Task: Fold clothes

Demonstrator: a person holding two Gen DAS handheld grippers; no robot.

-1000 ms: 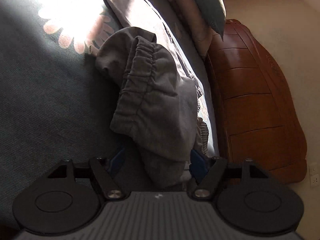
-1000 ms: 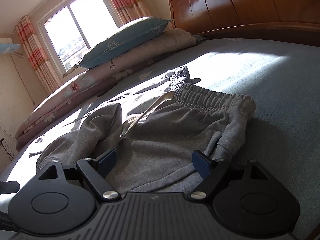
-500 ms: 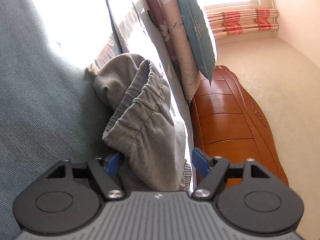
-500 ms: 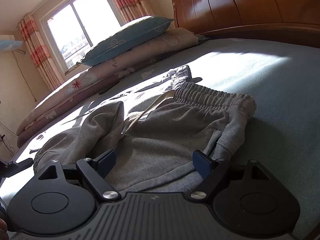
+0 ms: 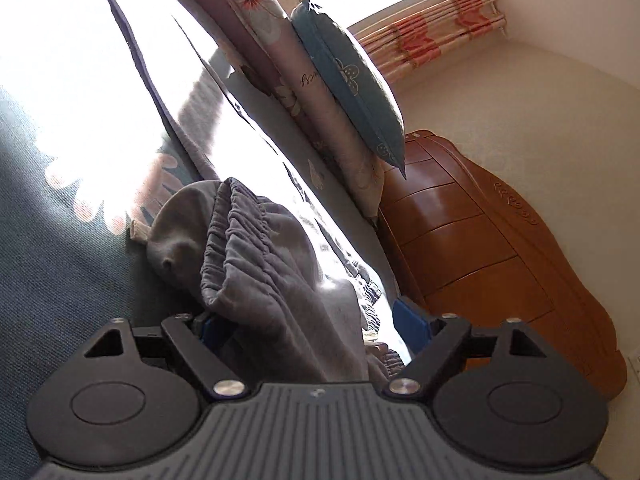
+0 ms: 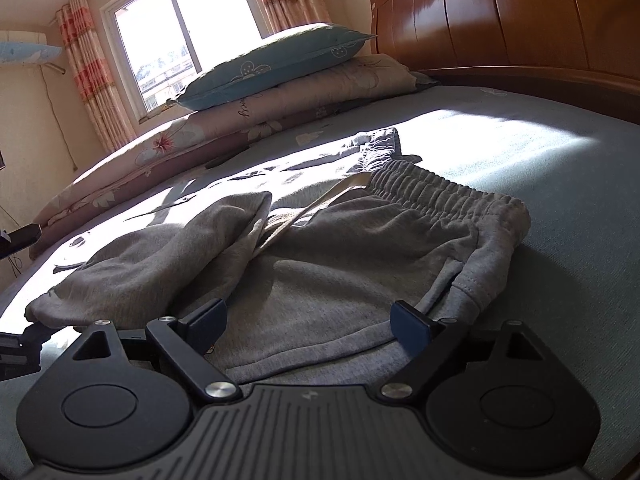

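Observation:
Grey sweatpants (image 6: 360, 256) with a gathered elastic waistband (image 6: 440, 196) and a beige drawstring (image 6: 320, 204) lie on the teal bed sheet (image 6: 560, 168). One part is folded over on the left (image 6: 168, 256). My right gripper (image 6: 310, 318) hovers at the near hem, its jaws opening, the cloth lying under and between the fingers without being pinched. In the left wrist view the same pants (image 5: 260, 264) bunch up between the fingers of my left gripper (image 5: 312, 328). Its jaws are opening too; the cloth covers the left pad (image 5: 212, 332) and stands apart from the right pad (image 5: 412, 324).
A blue pillow (image 6: 272, 68) rests on a folded floral quilt (image 6: 280, 108) by the window (image 6: 180, 36). The wooden headboard (image 6: 500, 16) runs along the right. Another crumpled grey garment (image 6: 380, 140) lies behind the waistband. A black gripper part (image 6: 20, 238) shows at the left edge.
The left view has tipped up and rolled, bringing pillow and window into sight, and its jaws have spread with the cloth slack between them. The right jaws widened slightly; that gripper stayed put.

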